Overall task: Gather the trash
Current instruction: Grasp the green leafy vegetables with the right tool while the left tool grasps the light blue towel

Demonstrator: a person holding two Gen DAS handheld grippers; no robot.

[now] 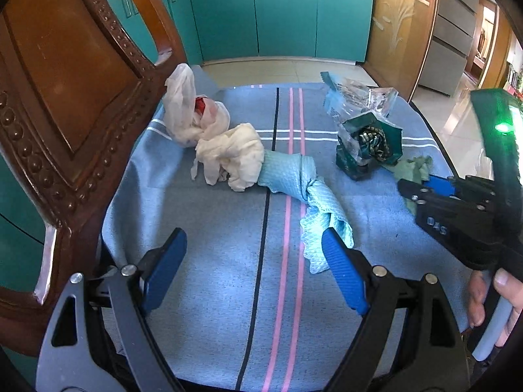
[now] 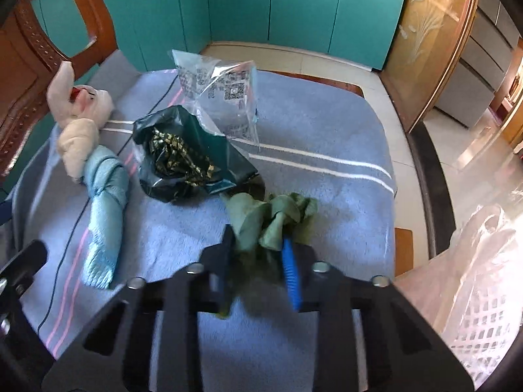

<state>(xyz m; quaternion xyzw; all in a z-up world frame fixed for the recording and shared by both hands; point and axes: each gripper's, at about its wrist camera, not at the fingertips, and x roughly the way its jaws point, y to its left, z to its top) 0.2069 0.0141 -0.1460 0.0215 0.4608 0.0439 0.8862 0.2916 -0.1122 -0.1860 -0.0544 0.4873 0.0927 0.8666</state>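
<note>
Trash lies on a blue striped towel [image 1: 212,261]. My right gripper [image 2: 258,245] is shut on a crumpled green wad [image 2: 271,215], which bulges out past the pads. In the left wrist view the same wad [image 1: 413,168] sits at the tip of the right gripper [image 1: 421,189]. My left gripper [image 1: 253,241] hangs open above the towel with nothing between its fingers. A twisted light blue cloth [image 1: 294,173] ends beside its right finger. Further back lie a cream tissue wad [image 1: 232,153], a white plastic bag [image 1: 186,111], a dark green wrapper [image 1: 366,143] and a clear plastic bag [image 1: 356,94].
A carved wooden chair back [image 1: 65,98] stands close on the left. A white lattice basket lined with thin plastic [image 2: 483,294] is at the right, below the towel's edge. Teal cabinets [image 1: 278,16] and tiled floor lie beyond. A hand [image 1: 503,294] holds the right gripper's handle.
</note>
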